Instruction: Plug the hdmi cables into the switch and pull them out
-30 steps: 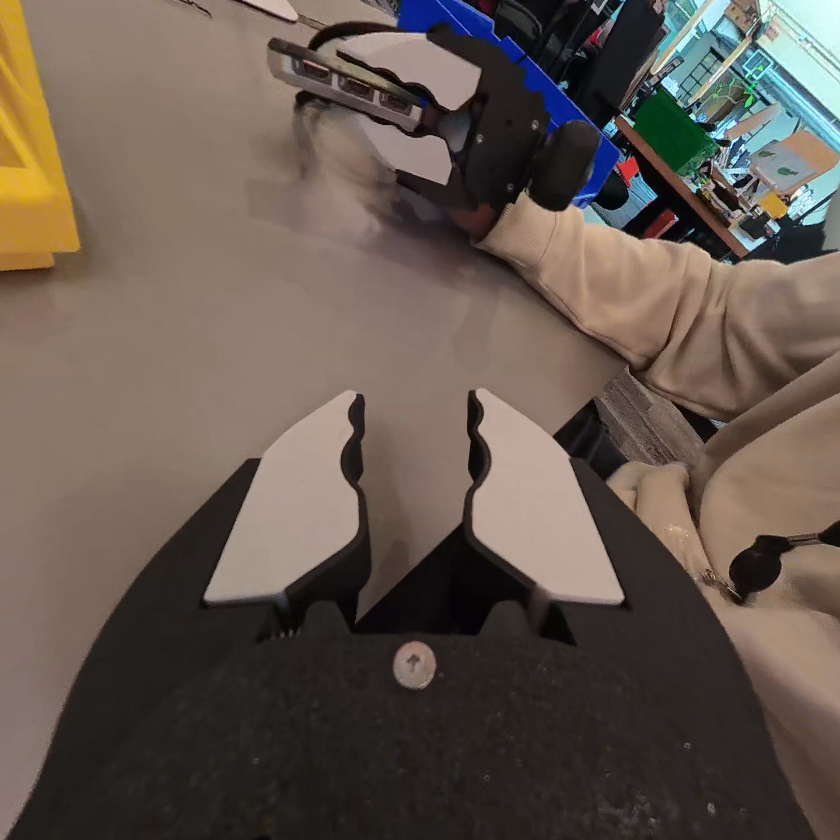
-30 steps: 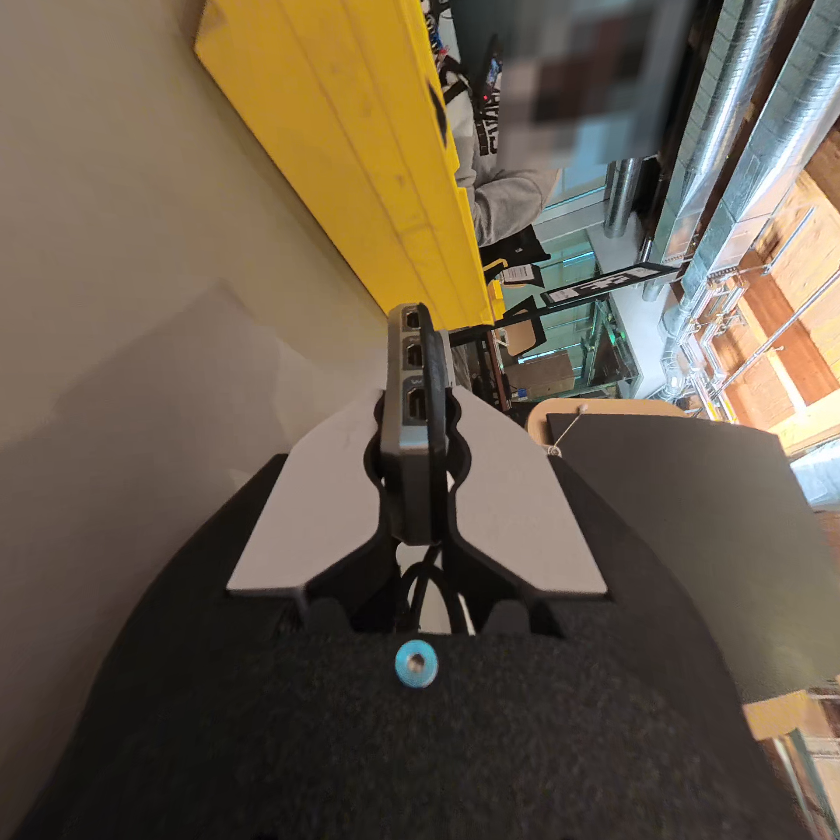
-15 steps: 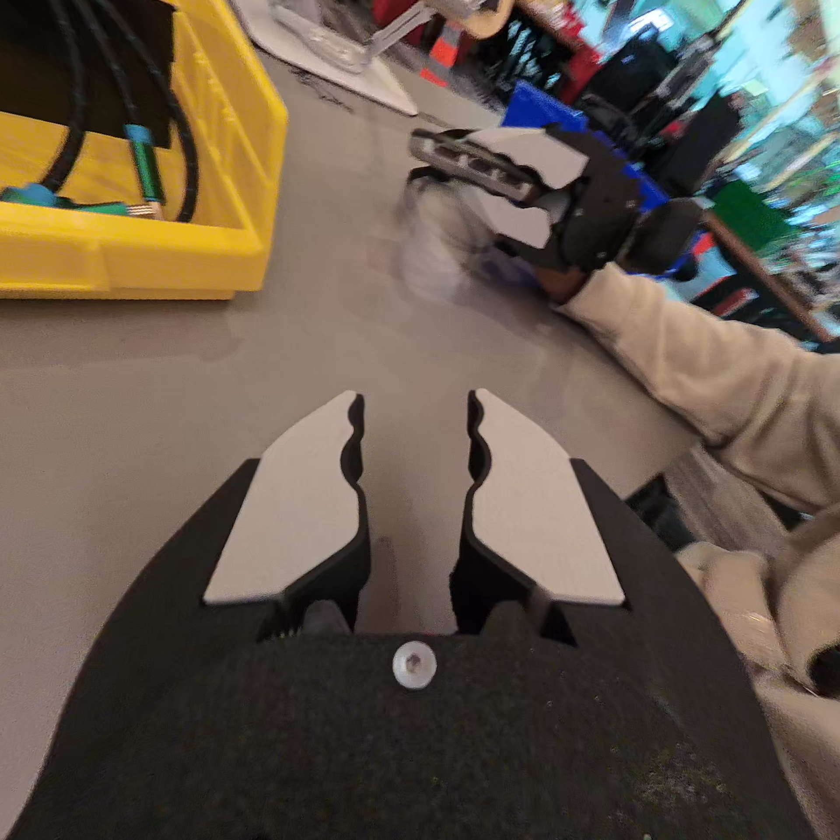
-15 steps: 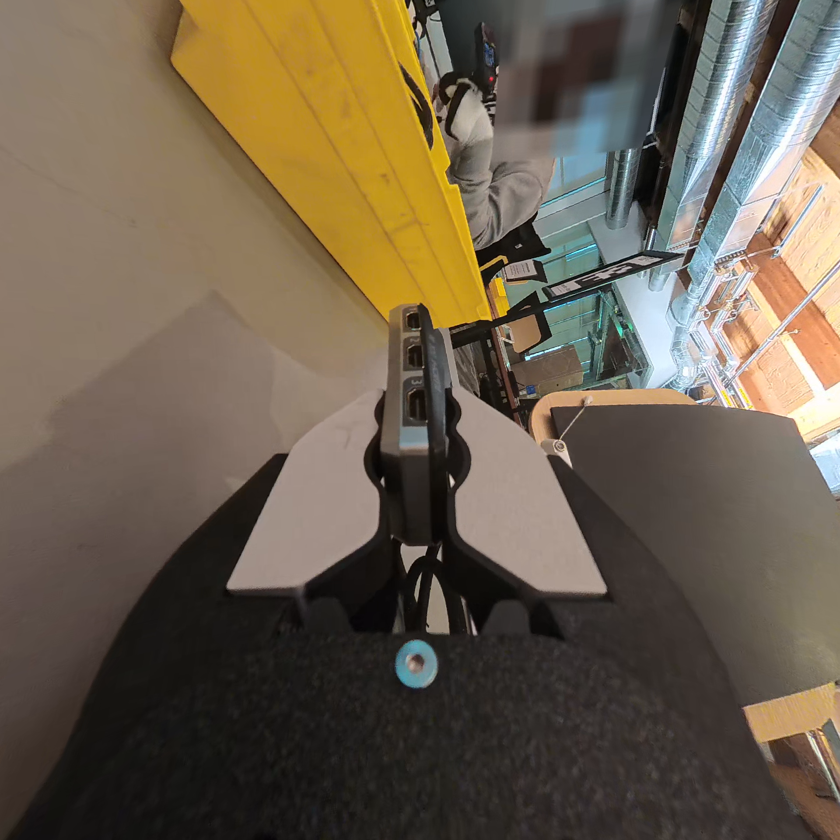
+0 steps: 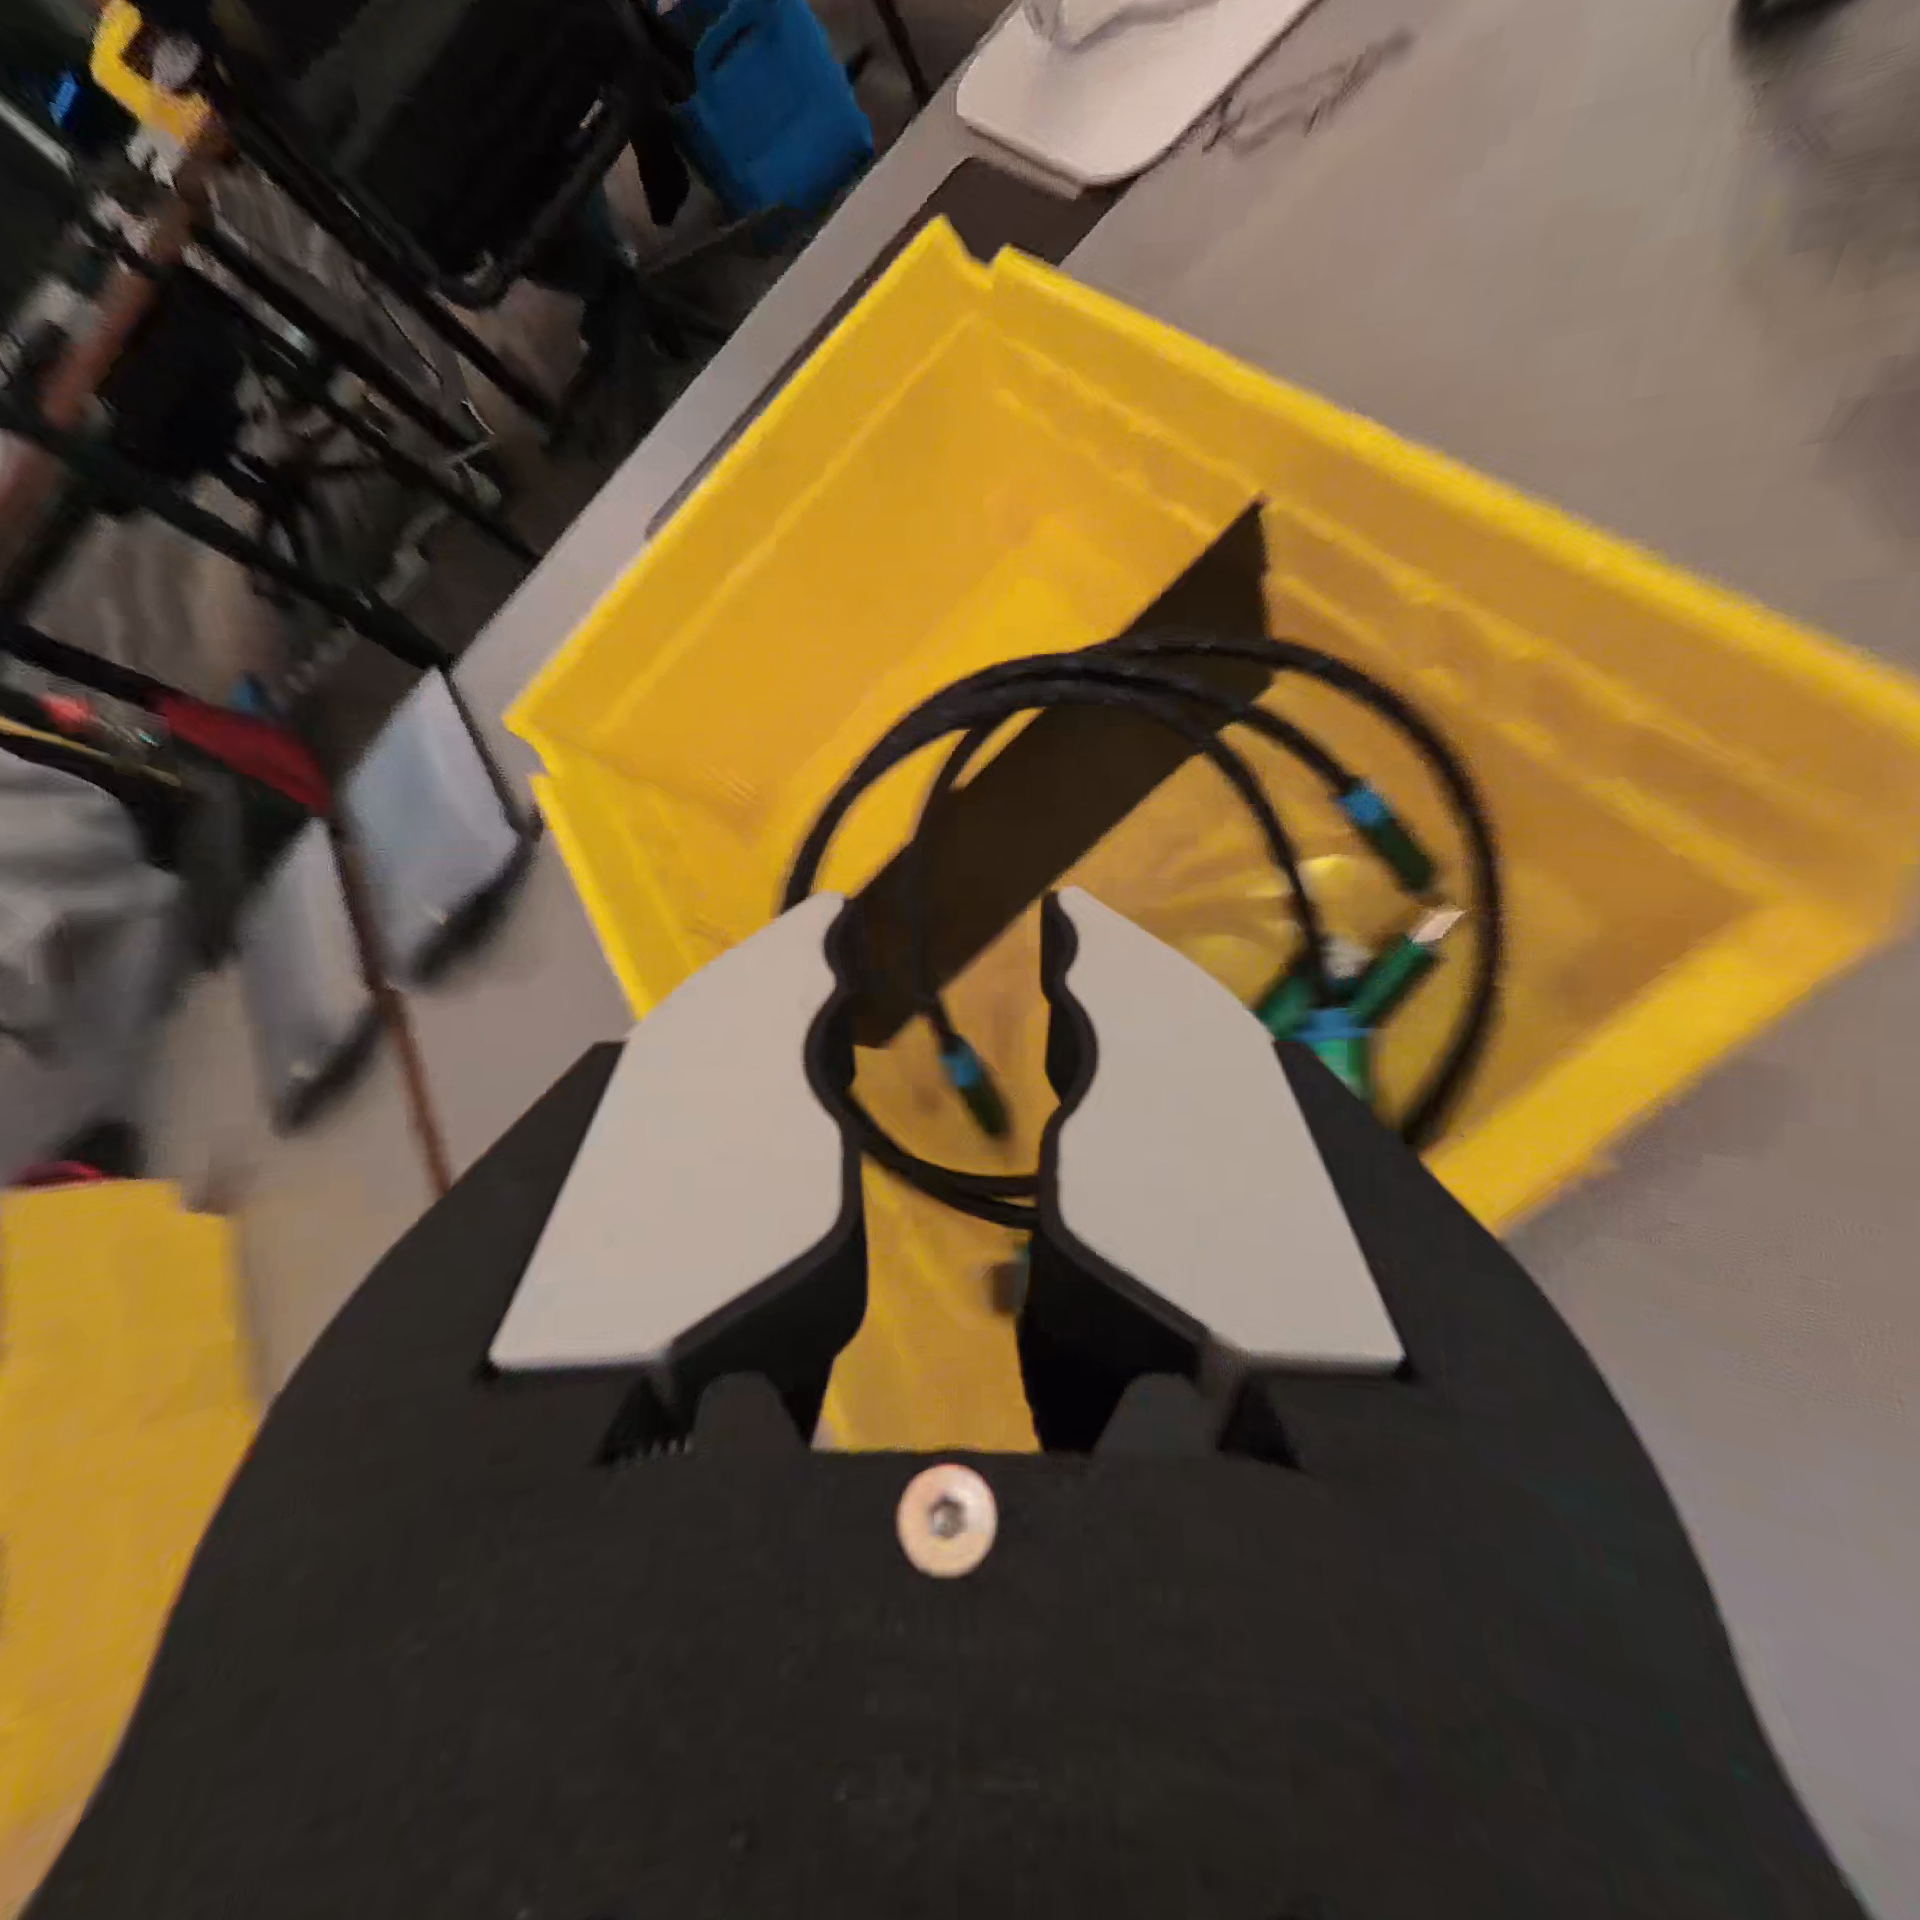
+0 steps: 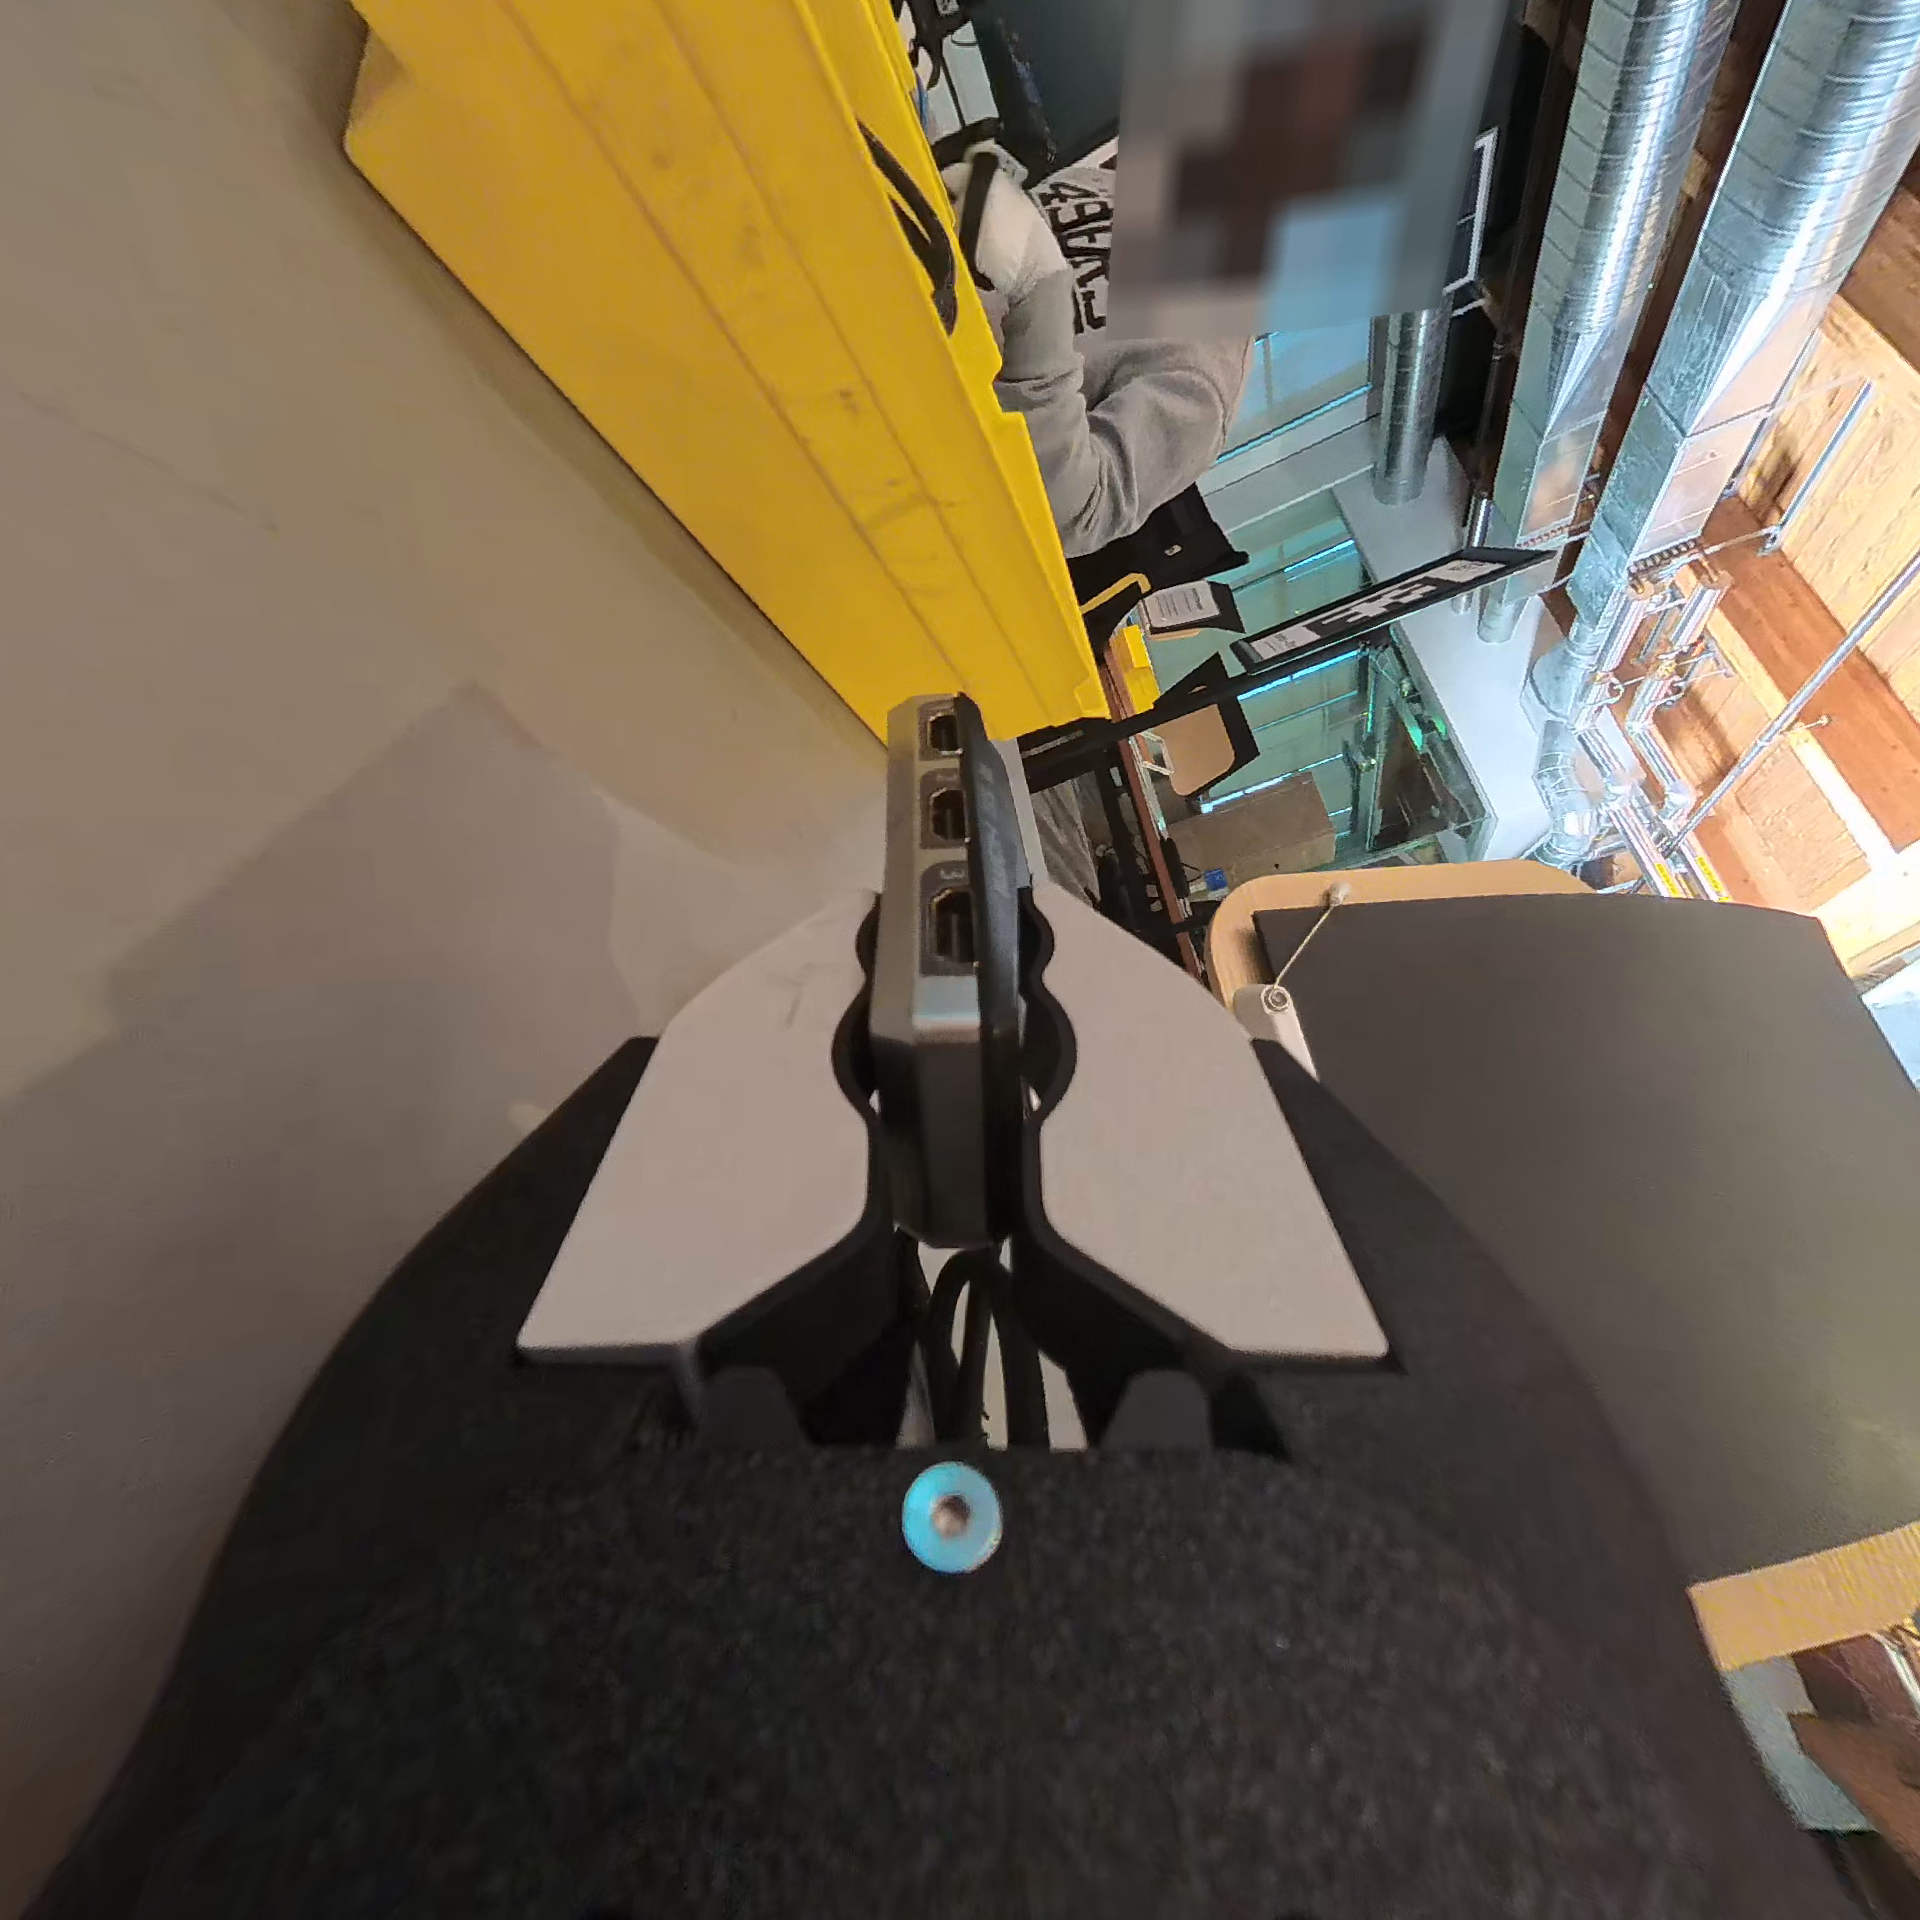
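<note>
My right gripper (image 6: 951, 935) is shut on the grey HDMI switch (image 6: 935, 935), held on edge above the table; three empty ports face the camera and its black cord hangs down between the fingers. My left gripper (image 5: 945, 925) is open and empty, hovering over the yellow bin (image 5: 1299, 499). In the bin lie coiled black HDMI cables (image 5: 1143, 665) with blue and green plugs (image 5: 1361, 805), one plug (image 5: 966, 1081) showing between my left fingers. A black divider (image 5: 1091, 769) stands in the bin. The view is motion-blurred.
The yellow bin's side (image 6: 727, 343) runs along the grey table (image 6: 260, 727) in the right wrist view. A white base plate (image 5: 1122, 94) sits at the table's far edge. A second yellow bin (image 5: 94, 1455) is at lower left. A person in grey (image 6: 1112, 416) stands beyond. Tip to tip, the grippers are about 30 centimetres apart.
My left gripper has swung left from the open table to above the yellow bin, still open. The right gripper holds the switch almost still, drawn back slightly from the bin.
</note>
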